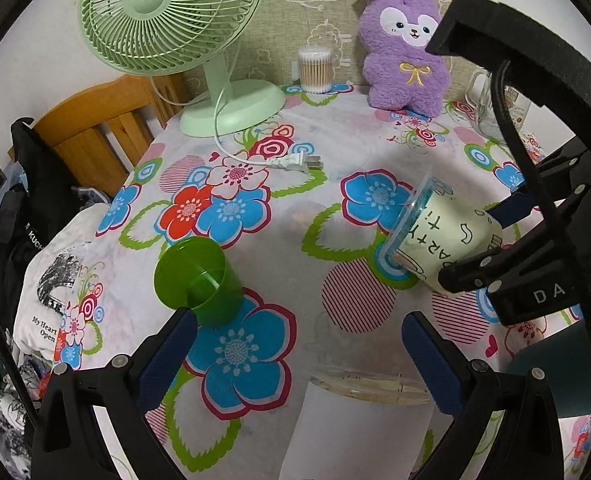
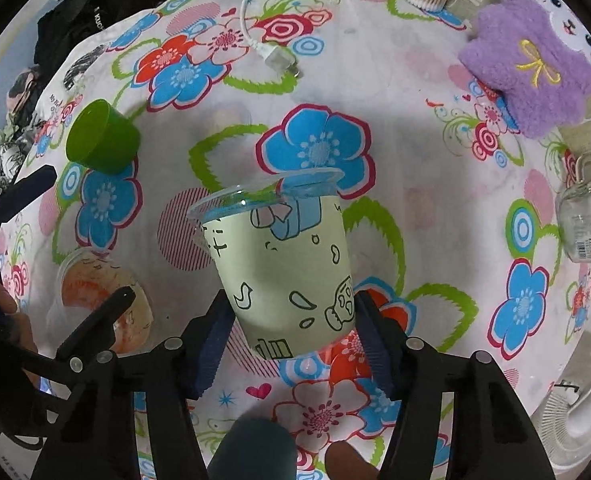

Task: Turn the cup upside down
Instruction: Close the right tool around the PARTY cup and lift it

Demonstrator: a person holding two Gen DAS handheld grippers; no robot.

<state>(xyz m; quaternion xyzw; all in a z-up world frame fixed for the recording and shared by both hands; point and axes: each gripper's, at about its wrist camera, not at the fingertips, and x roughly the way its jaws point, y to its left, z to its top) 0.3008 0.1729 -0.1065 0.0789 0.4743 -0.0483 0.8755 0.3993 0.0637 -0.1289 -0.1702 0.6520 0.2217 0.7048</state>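
Observation:
A pale green printed plastic cup (image 2: 287, 272) with a clear rim is held in my right gripper (image 2: 291, 332), shut on its lower body. The cup is tilted, its mouth pointing away and down towards the floral tablecloth (image 2: 415, 92). In the left wrist view the same cup (image 1: 443, 232) lies nearly sideways above the table, clamped by the right gripper (image 1: 487, 240). My left gripper (image 1: 295, 344) is open and empty, low over the table. A green cup (image 1: 199, 280) stands upright just beyond its left finger; it also shows in the right wrist view (image 2: 103, 138).
A green fan (image 1: 175, 20) with its loose plug (image 1: 295, 162), a cotton swab jar (image 1: 315, 68) and a purple plush toy (image 1: 403, 48) stand at the back. A glass jar (image 2: 587, 216) is at the right. A clear container (image 2: 103, 304) sits at the near left. A wooden chair (image 1: 103, 128) is behind the table.

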